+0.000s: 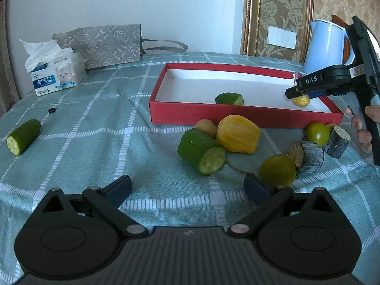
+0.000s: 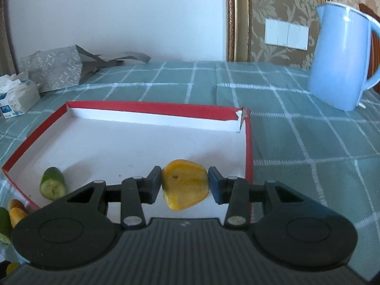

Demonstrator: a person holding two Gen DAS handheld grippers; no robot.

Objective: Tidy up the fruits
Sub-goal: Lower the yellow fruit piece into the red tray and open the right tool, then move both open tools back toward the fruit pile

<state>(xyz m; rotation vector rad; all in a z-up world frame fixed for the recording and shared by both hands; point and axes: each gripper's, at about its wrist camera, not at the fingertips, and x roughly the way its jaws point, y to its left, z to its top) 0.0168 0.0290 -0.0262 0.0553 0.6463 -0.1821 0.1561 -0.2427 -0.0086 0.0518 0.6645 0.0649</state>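
Note:
My right gripper (image 2: 184, 185) is shut on a yellow fruit piece (image 2: 185, 186) and holds it over the near right part of the red box (image 2: 152, 108). A cut cucumber piece (image 2: 52, 184) lies inside the box at its near left. In the left wrist view my left gripper (image 1: 187, 187) stands wide open above the cloth with nothing between its fingers. Just ahead of it lie a cucumber piece (image 1: 201, 152), a large yellow fruit (image 1: 237, 134), a small brownish fruit (image 1: 206, 127) and two green round fruits (image 1: 277, 170) (image 1: 317, 134). Another cucumber piece (image 1: 22, 136) lies far left.
Two small wooden log pieces (image 1: 308, 155) (image 1: 337, 141) lie beside the green fruits. A tissue pack (image 1: 55, 71) and a grey bag (image 1: 102, 44) sit at the back left. A blue jug (image 2: 342, 54) stands at the back right. A small black ring (image 1: 51, 110) lies on the checked tablecloth (image 1: 106, 123).

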